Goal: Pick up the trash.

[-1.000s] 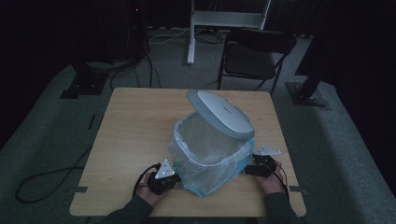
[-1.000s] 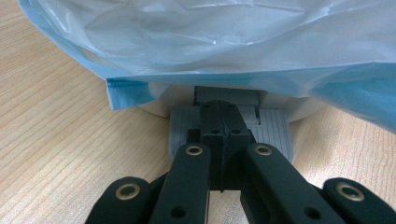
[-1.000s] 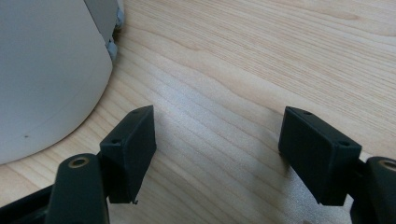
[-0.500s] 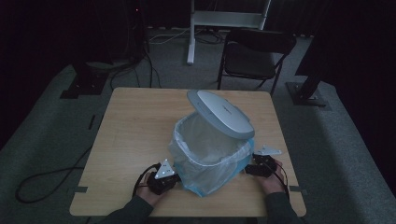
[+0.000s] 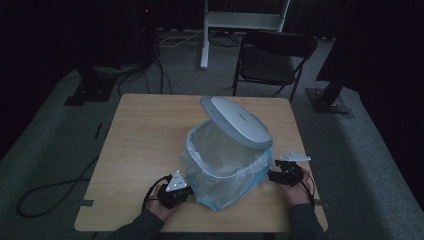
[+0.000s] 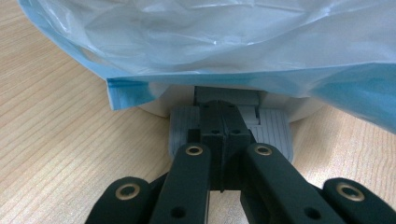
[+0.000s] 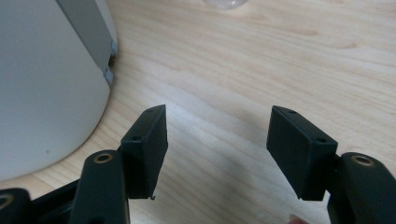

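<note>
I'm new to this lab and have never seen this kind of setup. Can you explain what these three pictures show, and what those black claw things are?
A person sits at a wooden table with a hand-held gripper in each hand. The high view looks down from above. The other two pictures come from small cameras riding on the grippers, looking along their black fingers.

On the table stands a small white pedal bin, its lid tipped up and a bluish plastic bag draped over its rim.

The left gripper is shut; its tips rest over the bin's grey foot pedal, holding nothing. Whether it presses the pedal I cannot tell.

The right gripper sits beside the bin's wall. Its fingers have just been closing a little but stand apart, with bare table between them.
</note>
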`<action>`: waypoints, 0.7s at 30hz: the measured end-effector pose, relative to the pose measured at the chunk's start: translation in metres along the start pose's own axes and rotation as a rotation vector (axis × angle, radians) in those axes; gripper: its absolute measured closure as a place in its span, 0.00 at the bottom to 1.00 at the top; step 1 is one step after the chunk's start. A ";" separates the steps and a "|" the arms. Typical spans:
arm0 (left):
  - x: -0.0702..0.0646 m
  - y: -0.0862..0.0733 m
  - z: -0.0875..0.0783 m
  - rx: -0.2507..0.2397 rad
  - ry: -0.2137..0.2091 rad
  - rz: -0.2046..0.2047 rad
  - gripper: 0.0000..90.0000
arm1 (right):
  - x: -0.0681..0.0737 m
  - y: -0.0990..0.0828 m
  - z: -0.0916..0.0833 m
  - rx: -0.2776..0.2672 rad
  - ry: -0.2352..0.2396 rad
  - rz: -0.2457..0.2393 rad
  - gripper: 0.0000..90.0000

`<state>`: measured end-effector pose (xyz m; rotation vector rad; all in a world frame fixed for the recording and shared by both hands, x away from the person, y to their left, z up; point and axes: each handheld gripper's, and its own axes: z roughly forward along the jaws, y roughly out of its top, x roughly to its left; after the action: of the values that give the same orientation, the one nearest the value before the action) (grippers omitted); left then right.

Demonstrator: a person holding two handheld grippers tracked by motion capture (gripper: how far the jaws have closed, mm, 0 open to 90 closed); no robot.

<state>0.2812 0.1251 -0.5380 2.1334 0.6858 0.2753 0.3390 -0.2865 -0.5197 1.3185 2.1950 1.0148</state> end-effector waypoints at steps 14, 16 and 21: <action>0.000 0.000 0.000 0.002 -0.002 -0.001 1.00 | -0.003 0.023 -0.015 -0.064 -0.020 -0.007 0.41; 0.000 0.000 0.000 0.001 -0.002 -0.001 1.00 | -0.005 0.029 -0.019 -0.078 -0.024 -0.008 0.41; 0.000 0.000 0.000 0.001 -0.002 -0.001 1.00 | -0.009 0.044 -0.026 -0.109 -0.034 -0.001 0.41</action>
<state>0.2816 0.1253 -0.5379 2.1341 0.6863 0.2723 0.3527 -0.2918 -0.4701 1.2761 2.0842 1.0874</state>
